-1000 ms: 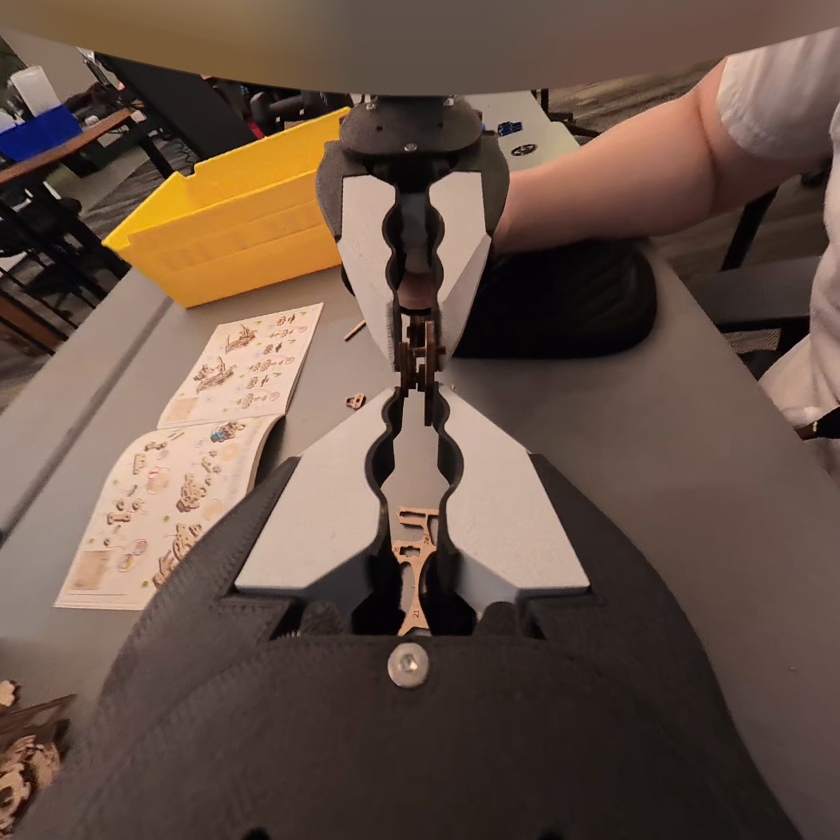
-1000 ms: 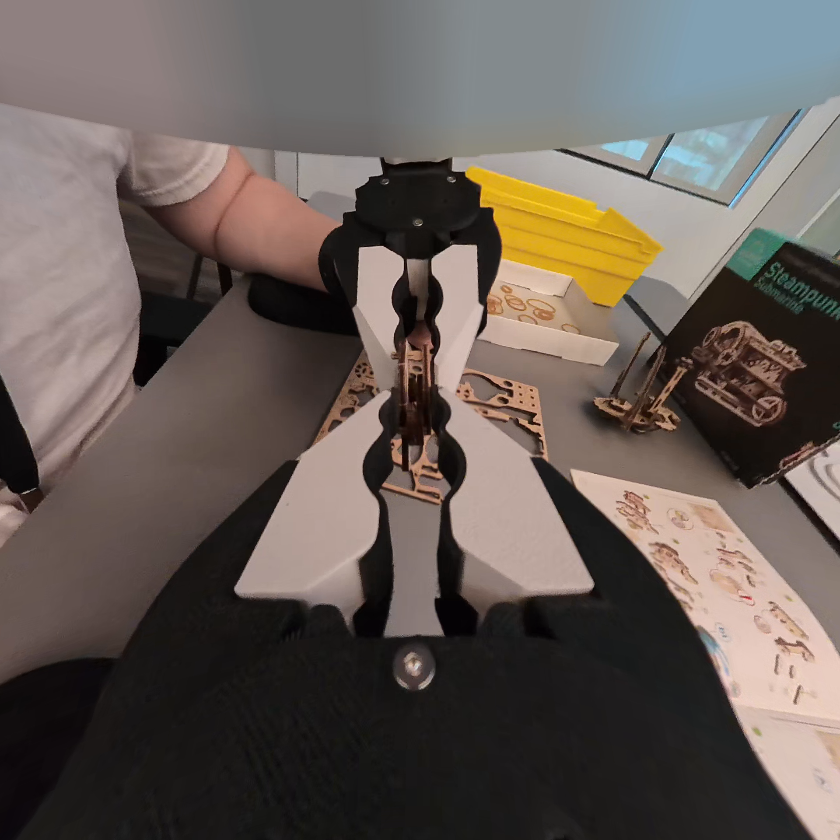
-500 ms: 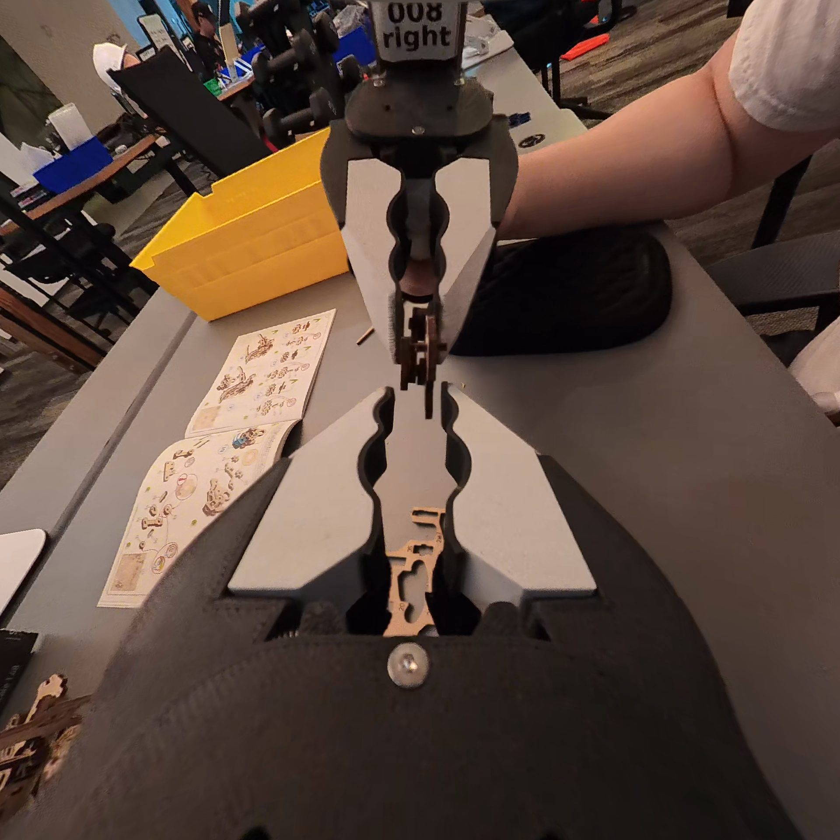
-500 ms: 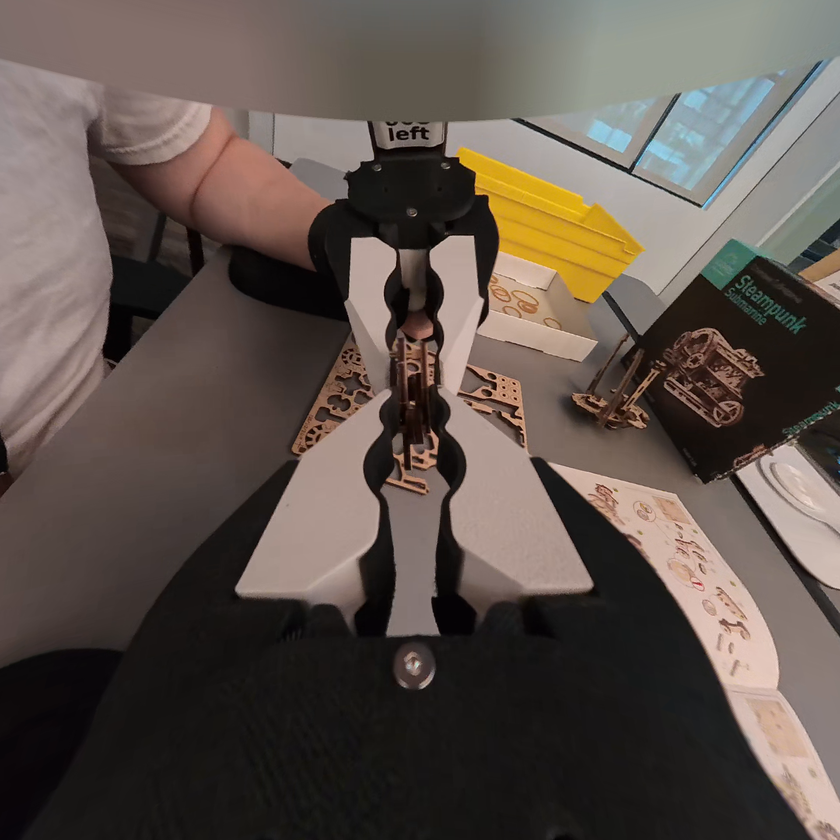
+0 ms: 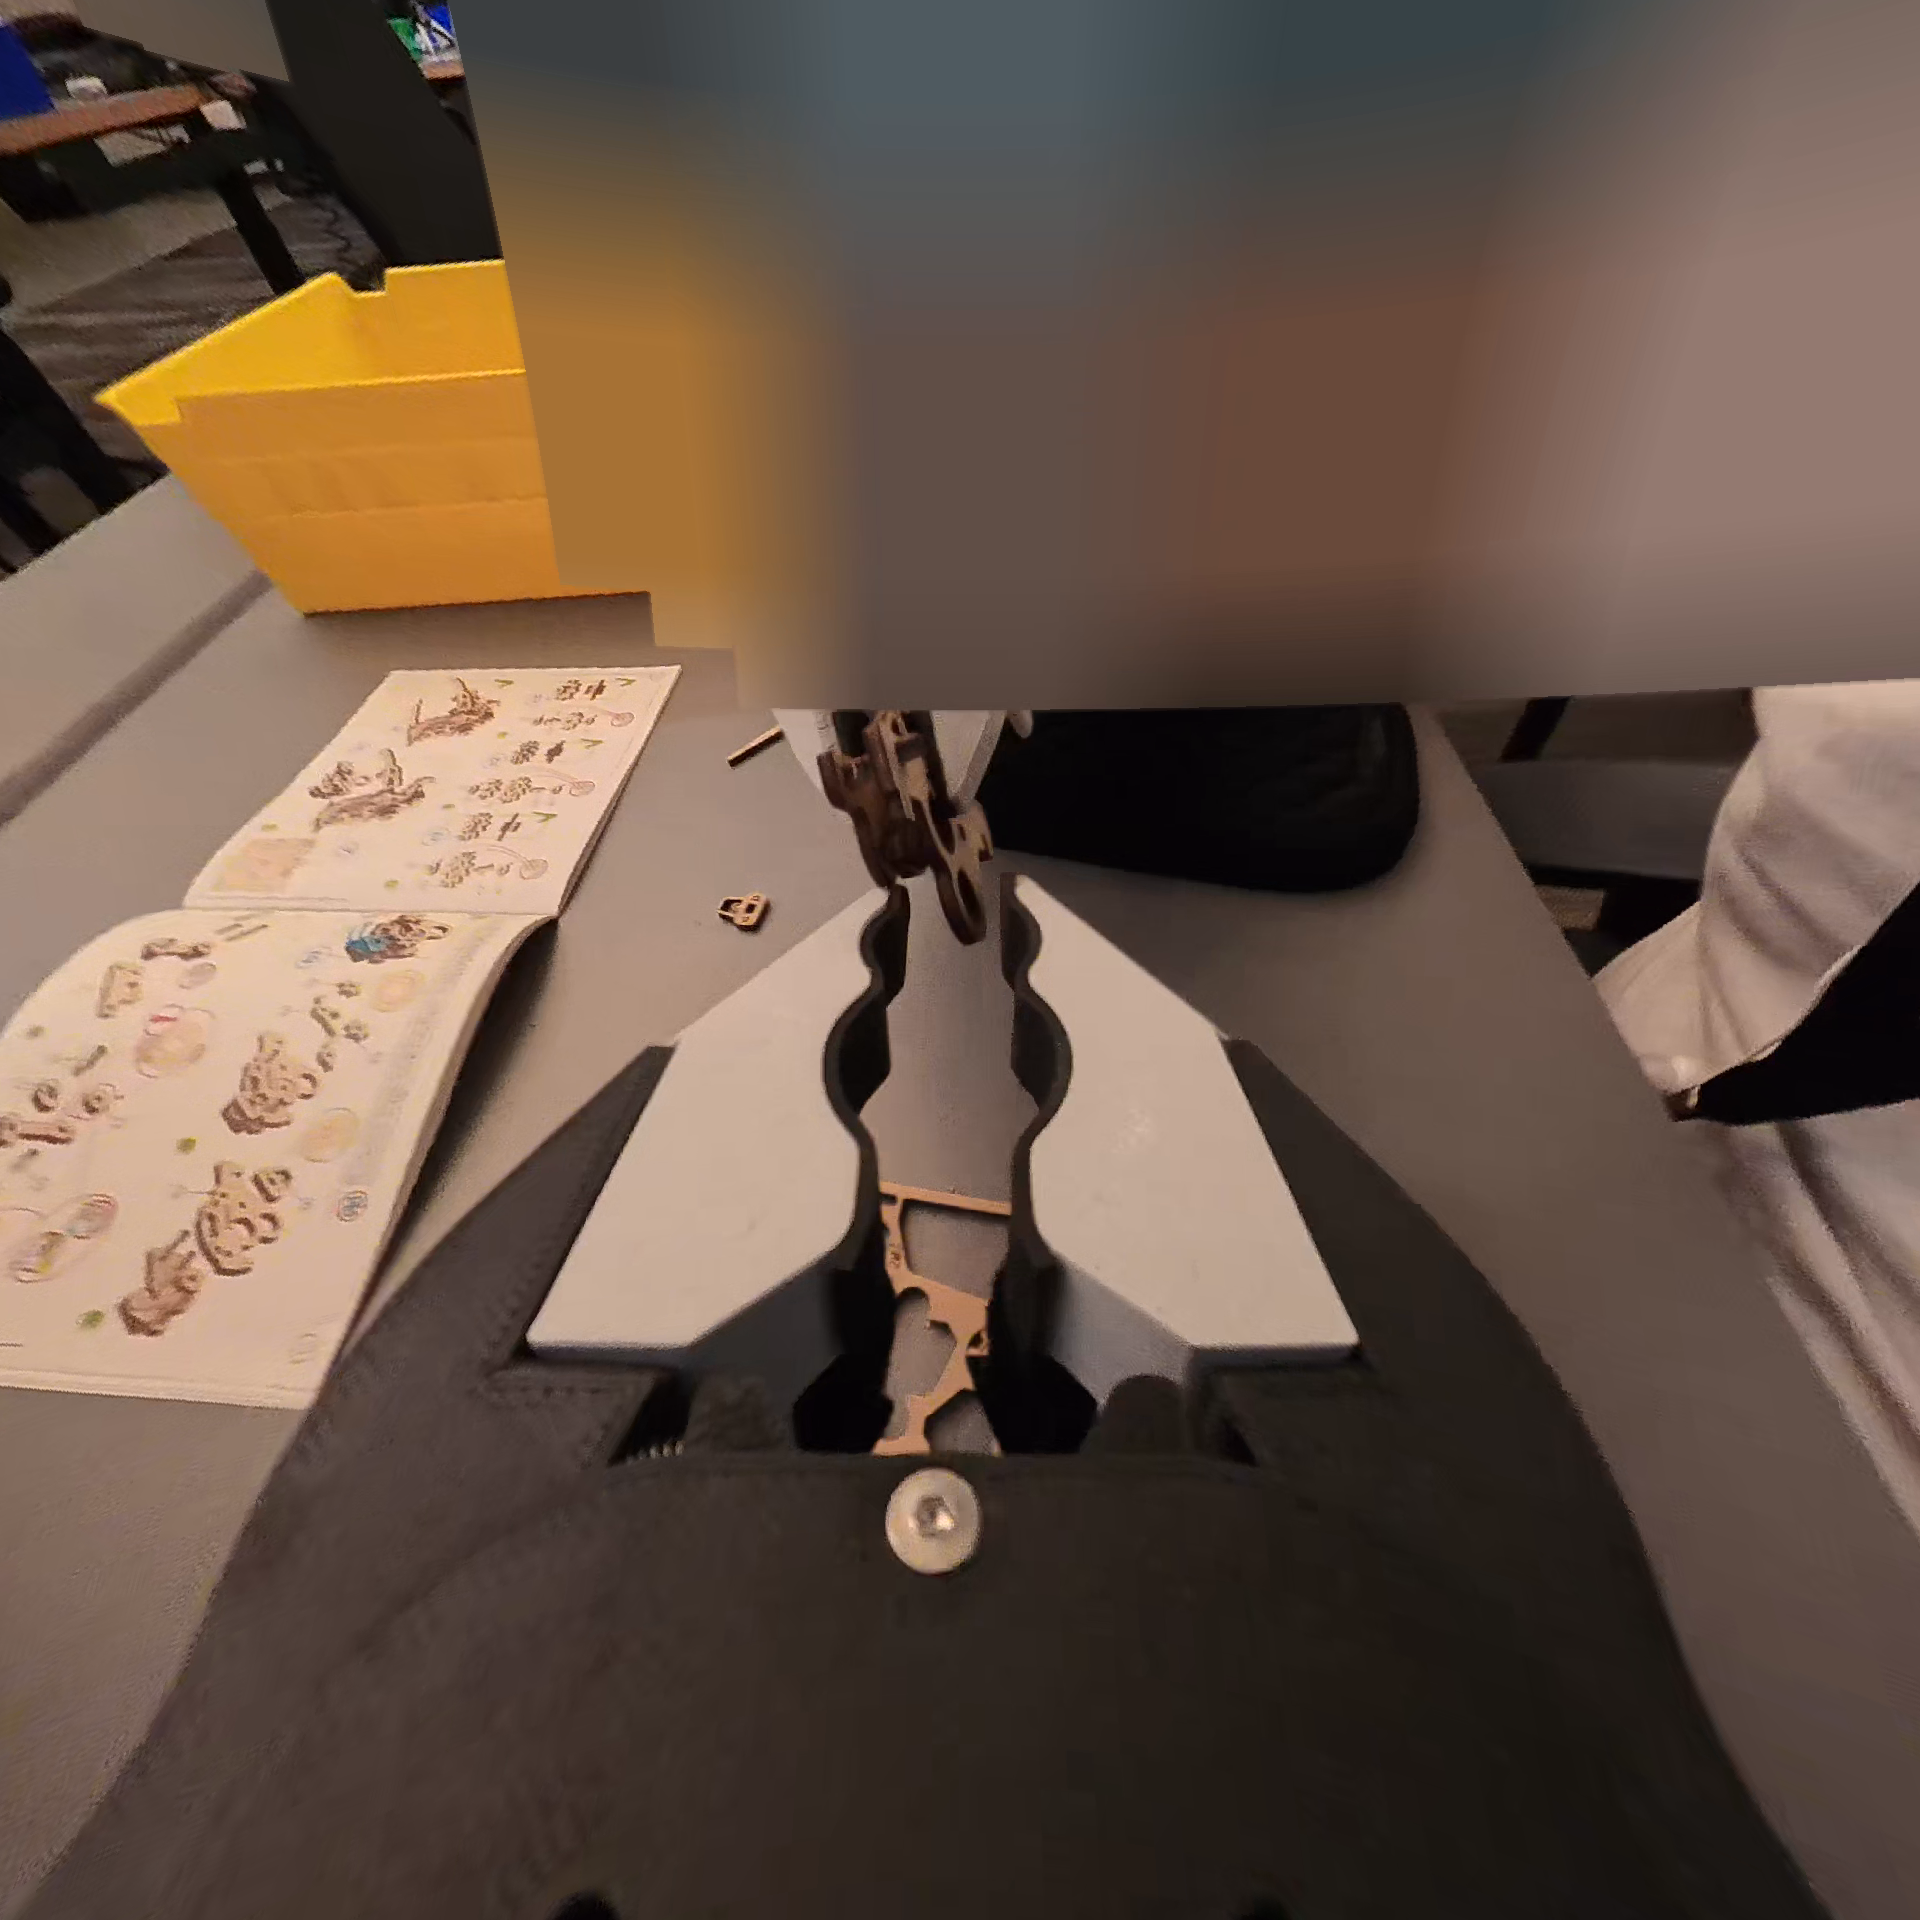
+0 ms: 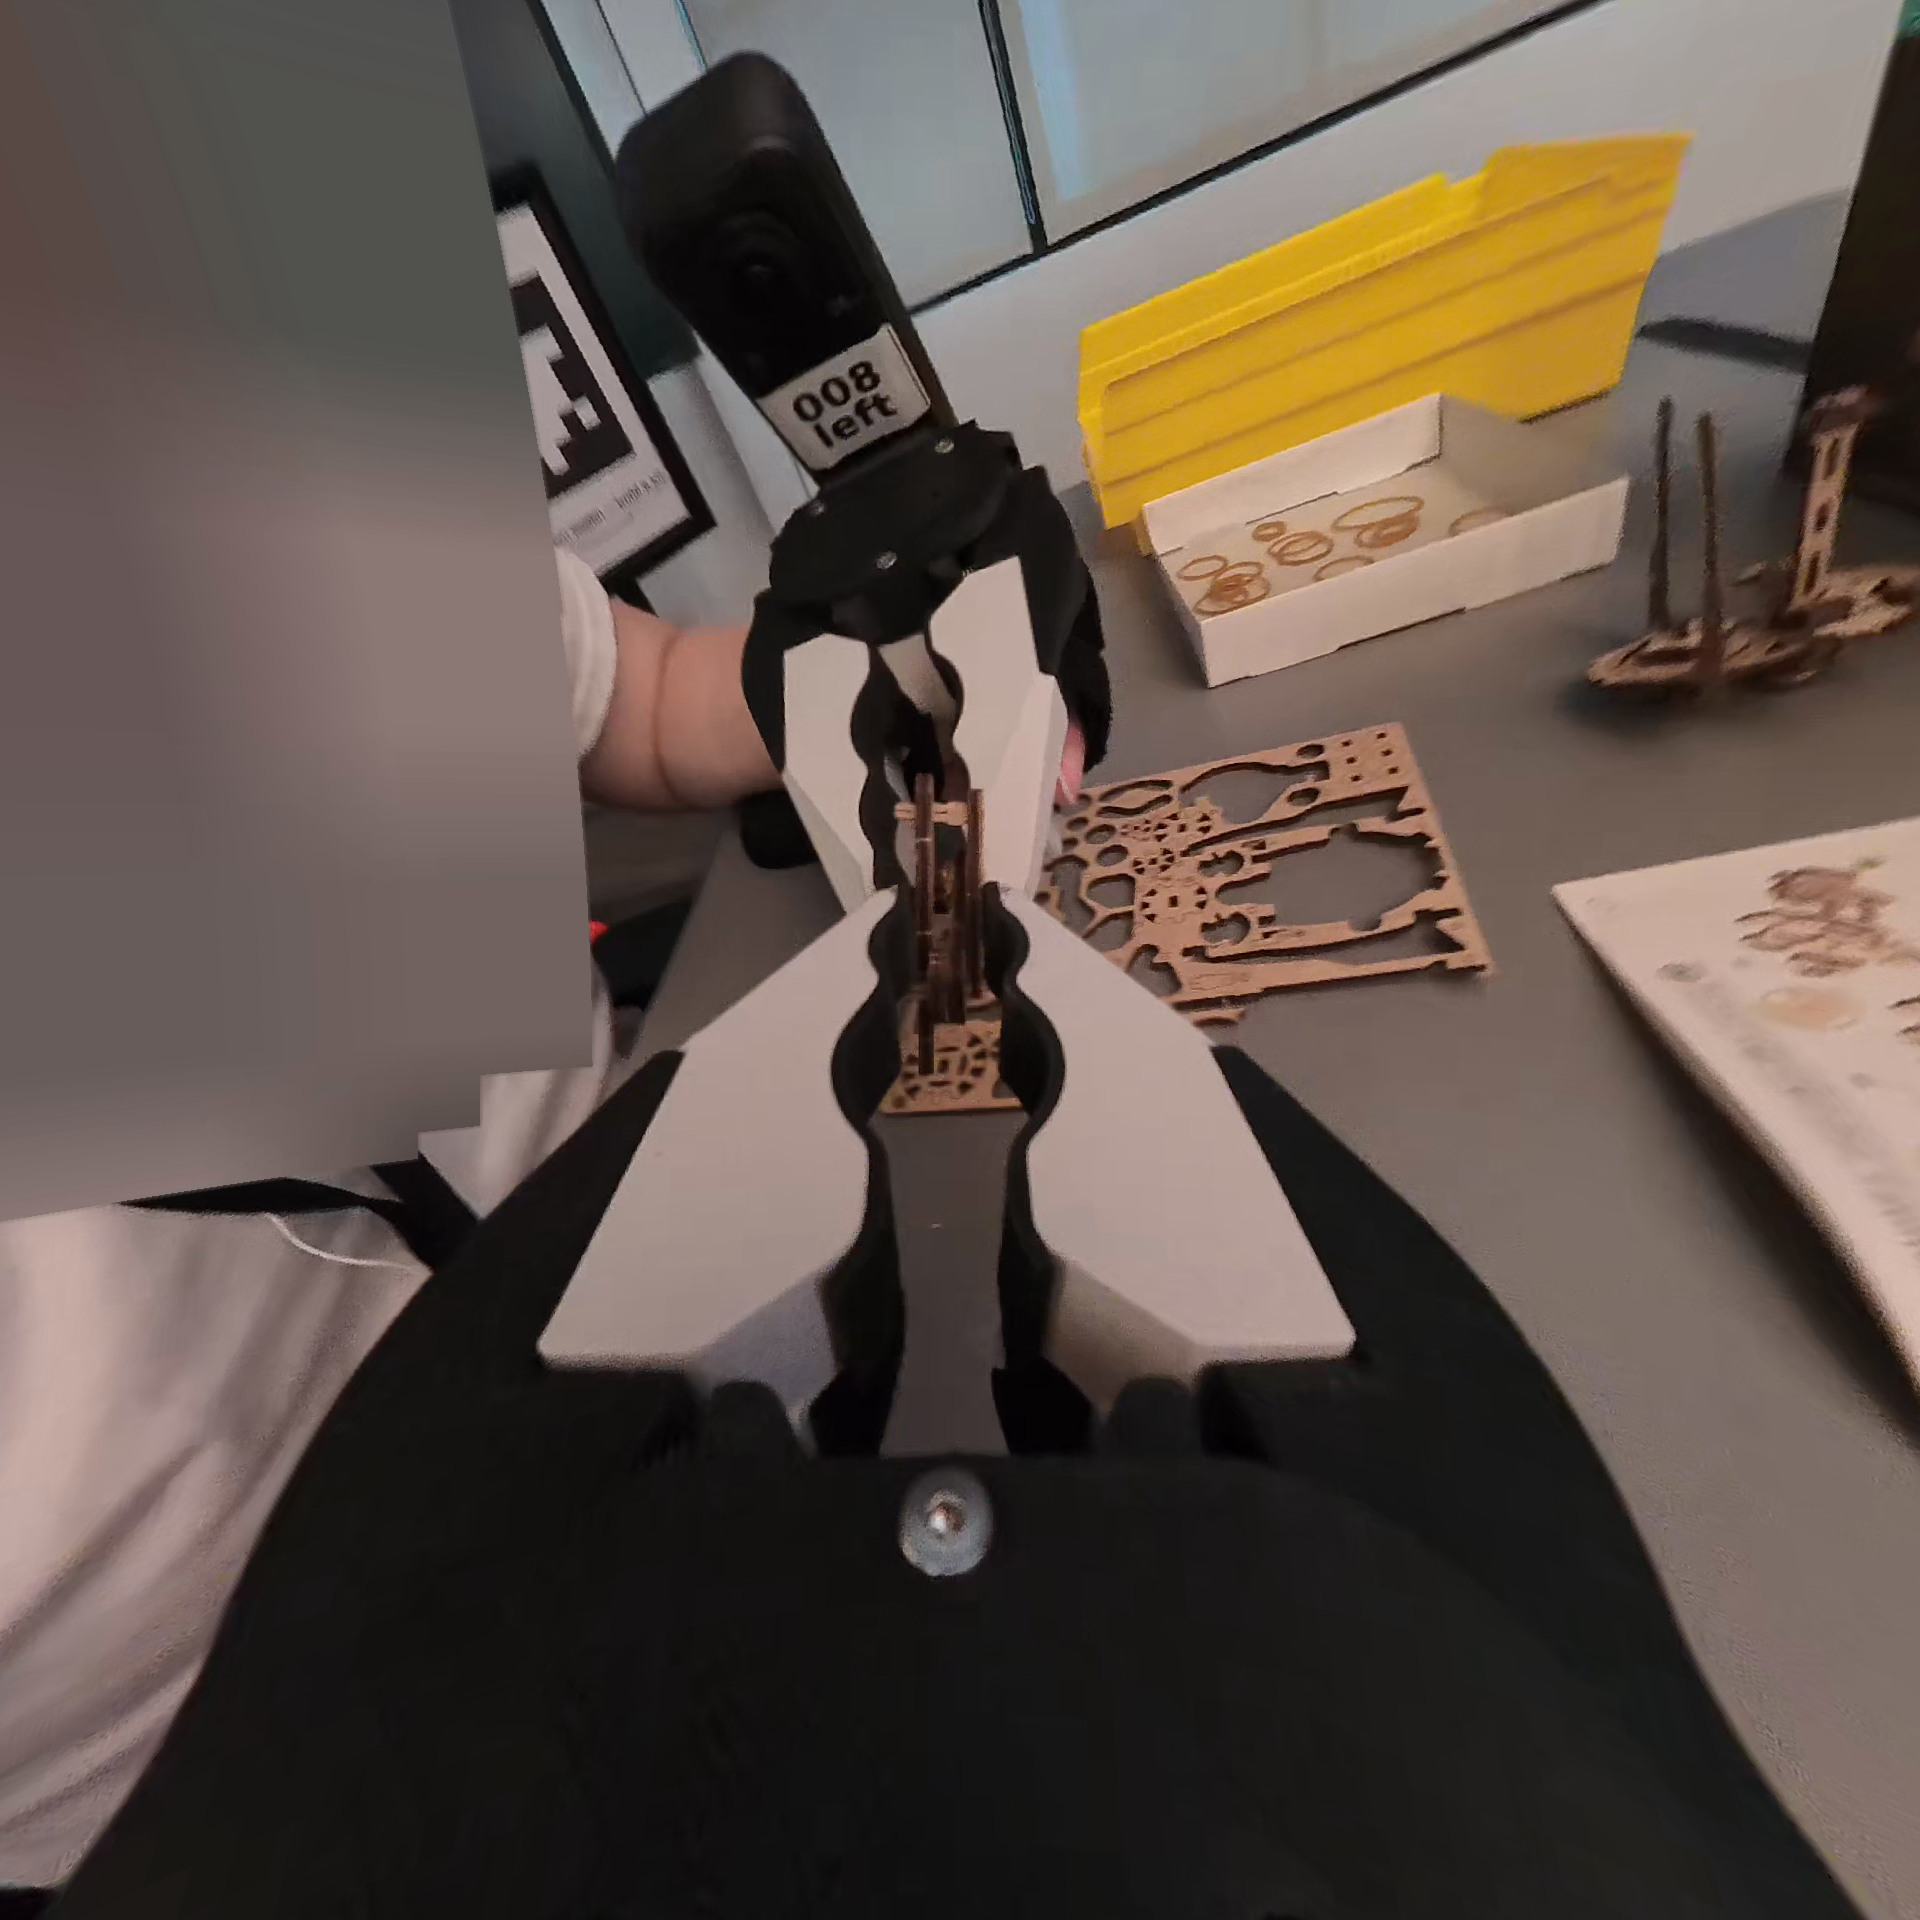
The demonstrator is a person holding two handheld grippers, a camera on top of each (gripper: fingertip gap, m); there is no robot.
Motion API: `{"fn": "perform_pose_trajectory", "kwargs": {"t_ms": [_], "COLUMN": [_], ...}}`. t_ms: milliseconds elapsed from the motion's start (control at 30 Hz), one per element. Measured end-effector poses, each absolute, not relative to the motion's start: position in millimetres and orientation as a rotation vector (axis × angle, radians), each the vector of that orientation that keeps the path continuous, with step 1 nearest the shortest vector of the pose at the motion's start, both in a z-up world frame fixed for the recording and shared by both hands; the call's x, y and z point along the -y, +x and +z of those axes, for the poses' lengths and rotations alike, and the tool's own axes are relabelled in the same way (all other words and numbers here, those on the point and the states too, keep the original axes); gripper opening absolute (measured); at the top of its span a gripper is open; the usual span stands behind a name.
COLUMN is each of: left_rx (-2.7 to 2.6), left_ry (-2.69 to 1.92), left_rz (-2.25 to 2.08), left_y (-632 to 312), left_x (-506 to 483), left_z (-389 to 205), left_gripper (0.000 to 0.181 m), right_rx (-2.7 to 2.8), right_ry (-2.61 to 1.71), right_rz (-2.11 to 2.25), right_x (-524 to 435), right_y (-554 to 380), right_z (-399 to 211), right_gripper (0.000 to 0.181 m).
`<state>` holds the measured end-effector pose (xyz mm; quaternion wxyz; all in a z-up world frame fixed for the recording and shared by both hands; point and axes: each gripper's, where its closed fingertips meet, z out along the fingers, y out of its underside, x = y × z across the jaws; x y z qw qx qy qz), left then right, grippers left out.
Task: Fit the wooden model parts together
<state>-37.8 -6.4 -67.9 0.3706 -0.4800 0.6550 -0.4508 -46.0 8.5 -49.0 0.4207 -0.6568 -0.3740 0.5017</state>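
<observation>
My right gripper (image 6: 948,906) is shut on a small wooden assembly (image 6: 943,894) of several thin dark plates, held on edge above the grey table (image 6: 1455,1195). The assembly also shows in the left wrist view (image 5: 902,821), hanging from the right gripper's fingers, most of which a blurred patch hides. My left gripper (image 5: 951,899) is open. Its tips sit just below the assembly's lower end and do not grip it. In the right wrist view the left gripper (image 6: 925,790) faces mine, tilted, with its fingers on either side of the assembly's far end.
A yellow bin (image 5: 343,468) stands at the back. An open instruction booklet (image 5: 312,987) lies on the left, with a tiny loose wooden part (image 5: 743,909) near it. A cut-out wooden sheet (image 6: 1278,883), a white box of rings (image 6: 1382,551) and a half-built model (image 6: 1766,623) are also on the table. Both grippers' tips are close together, under 4 cm apart. From either gripper's tips it is about 30 cm to the half-built model (image 6: 1766,623).
My left gripper has opened and let go of the assembly, which both grippers held a second ago. The right gripper keeps hold of it and has turned it. Both views have swung.
</observation>
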Motion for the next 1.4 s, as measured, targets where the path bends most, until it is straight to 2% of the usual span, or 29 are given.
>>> {"fn": "perform_pose_trajectory", "kwargs": {"t_ms": [267, 400, 500, 567, 700, 733, 800, 833, 1033, 1133, 1400], "left_rx": [-1.484, -1.425, -1.468, -1.480, -1.447, -1.415, -1.305, -1.243, -1.005, -0.996, -0.979], "left_ry": [-1.485, -1.551, -1.598, -1.618, -1.613, -1.607, -1.598, -1.599, -1.594, -1.571, -1.507], "left_rz": [-1.511, -1.730, -1.703, -1.684, -1.679, -1.688, -1.724, -1.735, -1.750, -1.732, -1.667], "left_y": [-38.2, -40.7, -40.9, -41.7, -42.1, -42.4, -43.3, -44.3, -45.5, -42.5, -41.4], "left_x": [-5.2, -2.9, -2.3, -3.3, -8.1, -10.9, -20.4, -26.6, -40.6, -36.0, -32.8], "left_z": [-58.6, -53.5, -64.0, -67.5, -61.7, -57.6, -47.0, -42.2, -26.6, -24.6, -18.7], "left_gripper": [0.027, 0.022, 0.021, 0.012, 0.011, 0.011, 0.011, 0.011, 0.010, 0.010, 0.010], "right_rx": [0.710, 0.735, 0.741, 0.752, 0.714, 0.694, 0.643, 0.635, 0.621, 0.592, 0.447], "right_ry": [-1.779, -1.803, -1.843, -1.856, -1.805, -1.766, -1.693, -1.665, -1.638, -1.632, -1.557], "right_rz": [1.631, 1.626, 1.595, 1.582, 1.568, 1.568, 1.537, 1.512, 1.364, 1.359, 1.479], "right_x": [-11.4, -8.9, -9.5, -8.6, -14.0, -16.7, -25.1, -27.9, -34.7, -32.9, -32.9], "right_y": [-44.3, -48.9, -50.4, -51.6, -50.9, -49.9, -44.6, -41.3, -42.5, -49.7, -47.8], "right_z": [-55.9, -61.6, -68.0, -70.3, -63.0, -57.5, -47.1, -43.5, -39.4, -37.4, -24.1], "right_gripper": [0.009, 0.009, 0.009, 0.010, 0.011, 0.016, 0.039, 0.039, 0.031, 0.014, 0.012]}}
